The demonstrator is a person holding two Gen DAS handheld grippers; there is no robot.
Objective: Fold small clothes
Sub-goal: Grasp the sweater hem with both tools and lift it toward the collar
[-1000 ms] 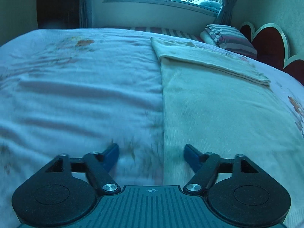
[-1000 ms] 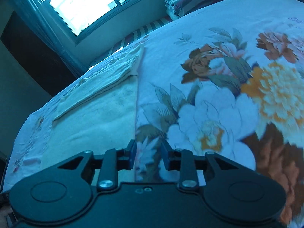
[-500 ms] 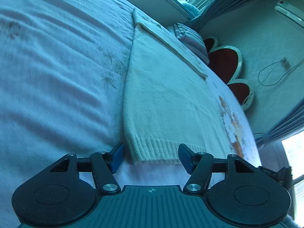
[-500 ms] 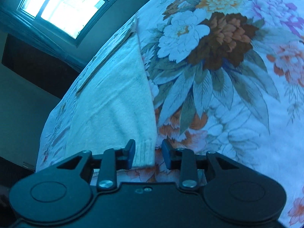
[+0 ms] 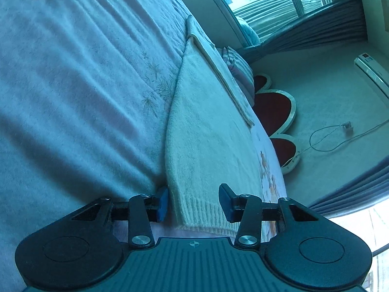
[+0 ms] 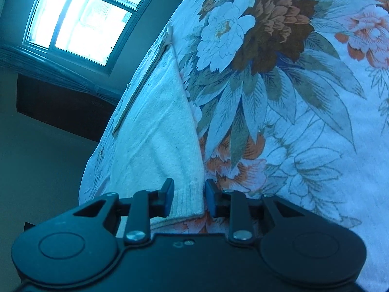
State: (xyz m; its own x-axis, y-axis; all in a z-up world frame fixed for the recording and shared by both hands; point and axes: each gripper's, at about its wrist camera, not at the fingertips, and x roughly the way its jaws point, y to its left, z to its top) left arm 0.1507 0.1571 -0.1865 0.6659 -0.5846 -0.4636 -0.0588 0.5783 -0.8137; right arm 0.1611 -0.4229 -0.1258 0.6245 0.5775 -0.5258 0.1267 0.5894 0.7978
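Note:
A cream knitted sweater (image 5: 206, 133) lies flat on the bed, its ribbed hem nearest me and its far end folded over into a band (image 5: 218, 73). My left gripper (image 5: 193, 203) sits at the hem's left corner. Its jaws are closing with the corner between them, and the pads are not pressing on it. In the right wrist view the sweater (image 6: 155, 133) runs along the left. My right gripper (image 6: 189, 197) straddles the hem's right corner, narrowly open, with the knit filling the gap between its pads.
The bedspread (image 5: 73, 85) is pale and rumpled left of the sweater and has large flowers (image 6: 279, 97) on the right. A striped pillow (image 5: 237, 65) and a red headboard (image 5: 274, 107) lie beyond. The bed's near edge runs just under both grippers.
Both grippers have drawn back along the sweater to its hem and rolled. The left jaws have narrowed around the hem's left corner. The right jaws now straddle the right corner.

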